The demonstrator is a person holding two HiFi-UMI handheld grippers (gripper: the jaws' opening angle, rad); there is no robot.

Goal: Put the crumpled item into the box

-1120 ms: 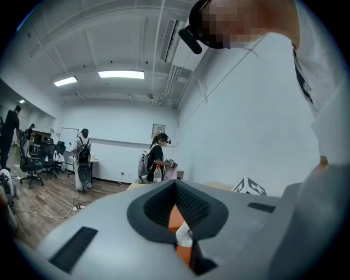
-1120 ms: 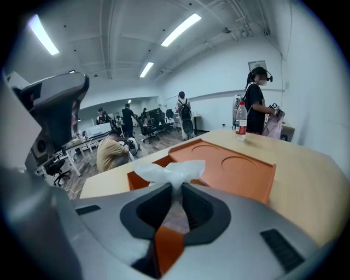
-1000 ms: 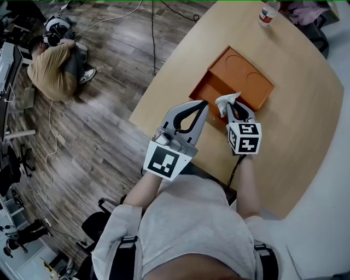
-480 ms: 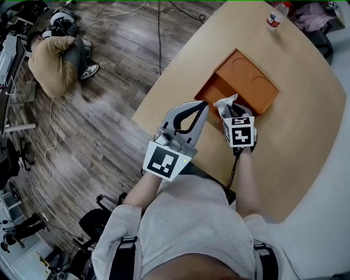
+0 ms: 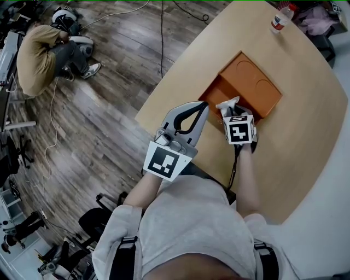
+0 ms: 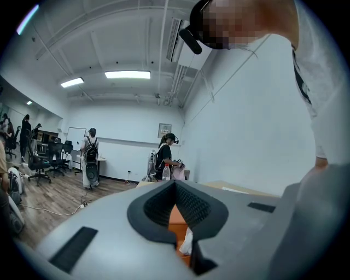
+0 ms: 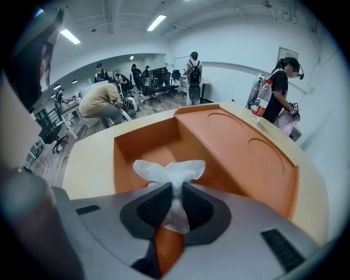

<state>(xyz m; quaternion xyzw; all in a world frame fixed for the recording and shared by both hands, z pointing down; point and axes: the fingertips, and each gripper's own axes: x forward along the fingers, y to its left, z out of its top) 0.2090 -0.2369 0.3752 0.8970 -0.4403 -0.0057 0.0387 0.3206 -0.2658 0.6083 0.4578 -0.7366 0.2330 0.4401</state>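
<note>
The crumpled item is a white tissue (image 5: 227, 105) (image 7: 170, 172), pinched between the jaws of my right gripper (image 5: 231, 109) (image 7: 174, 191), which is shut on it. The tissue hangs over the near edge of the orange box (image 5: 249, 82) (image 7: 240, 153), just in front of its open compartment (image 5: 214, 94) (image 7: 143, 149). My left gripper (image 5: 201, 105) (image 6: 175, 185) is shut with nothing in it and points at the box's left near corner. Through its jaw gap I see a bit of the orange box (image 6: 176, 219) and the tissue (image 6: 187, 243).
The box lies on a light wooden table (image 5: 295, 136), whose left edge drops to the wooden floor. A water bottle (image 5: 281, 16) (image 7: 261, 98) stands at the far end. A person (image 5: 38, 52) crouches on the floor among cables. Several people stand in the room behind.
My right gripper has edged forward toward the box with the tissue. The left gripper holds its place. The crouching person on the floor has shifted.
</note>
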